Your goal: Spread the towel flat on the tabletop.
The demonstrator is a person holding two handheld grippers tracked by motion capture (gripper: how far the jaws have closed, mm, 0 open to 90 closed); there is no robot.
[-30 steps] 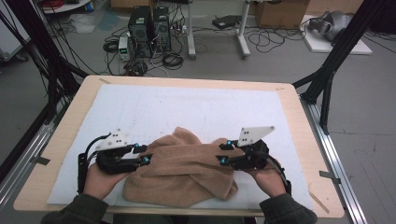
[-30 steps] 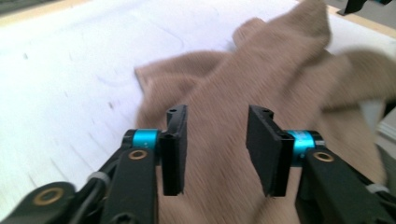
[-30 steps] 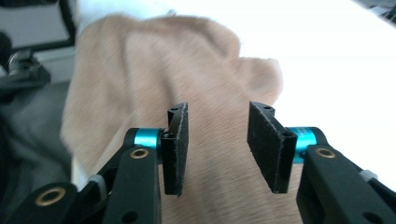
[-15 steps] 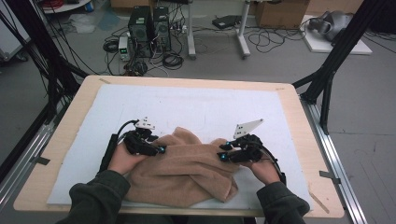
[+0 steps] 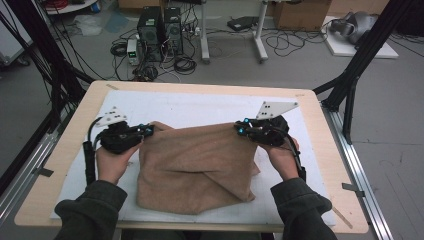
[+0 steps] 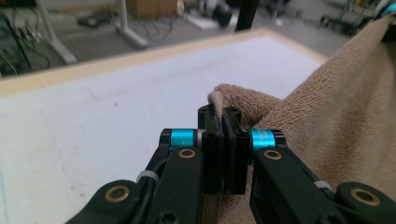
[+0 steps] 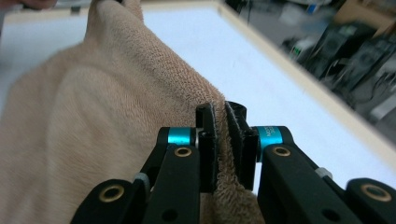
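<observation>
Tan terry-cloth towel (image 5: 197,167) is stretched between both tongs over the white mat (image 5: 200,107) on the wooden table (image 5: 320,150). Its far edge is lifted; the near part lies folded on the mat. Left gripper (image 5: 148,130) has just closed and is clamped on the far-left corner, right gripper (image 5: 239,129) likewise on the far-right corner.

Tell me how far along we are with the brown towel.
Done: both grips are made. The left claw is shut on one far corner of the brown towel, the right claw on the other; both jaws have just been closing onto the cloth. In hand: the far edge is raised and stretched between them. Left: the near part lies rumpled, with a diagonal fold, on the white mat; it probably needs spreading or folding.
</observation>
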